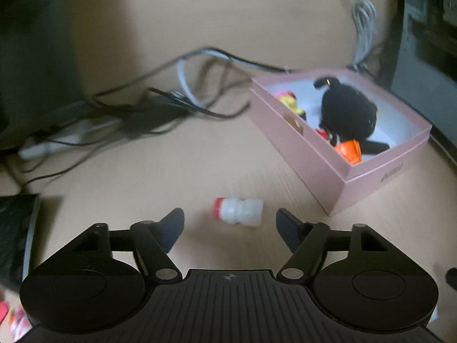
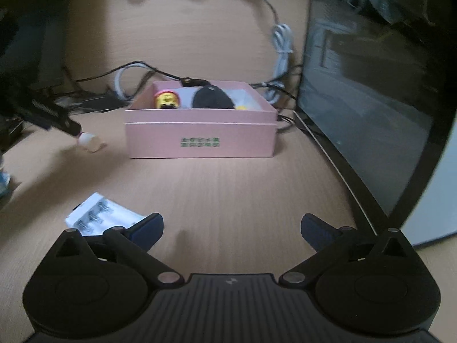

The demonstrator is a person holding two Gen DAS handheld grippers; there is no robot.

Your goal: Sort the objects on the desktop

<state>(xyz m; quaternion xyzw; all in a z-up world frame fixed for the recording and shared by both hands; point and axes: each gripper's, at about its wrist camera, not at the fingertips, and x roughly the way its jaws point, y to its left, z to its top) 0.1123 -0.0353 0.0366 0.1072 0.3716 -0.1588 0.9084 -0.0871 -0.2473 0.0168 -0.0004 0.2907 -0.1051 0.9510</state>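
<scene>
A: What is seen nearest the left gripper (image 1: 230, 223)?

B: Its fingers (image 1: 171, 225) are spread apart with nothing gripped; a small white bottle (image 1: 239, 211) is laid on its side on the table (image 1: 171, 171) just beyond them.

A: And the right gripper (image 2: 232, 227)?

B: It is held wide open and empty, a white battery charger (image 2: 98, 217) beside its left finger. Farther off, the pink box (image 2: 200, 137) is seen, toys inside.

Both wrist cams low, angled down at desk (image 2: 228, 183) — prob. share pink box (image 1: 337, 183).
</scene>
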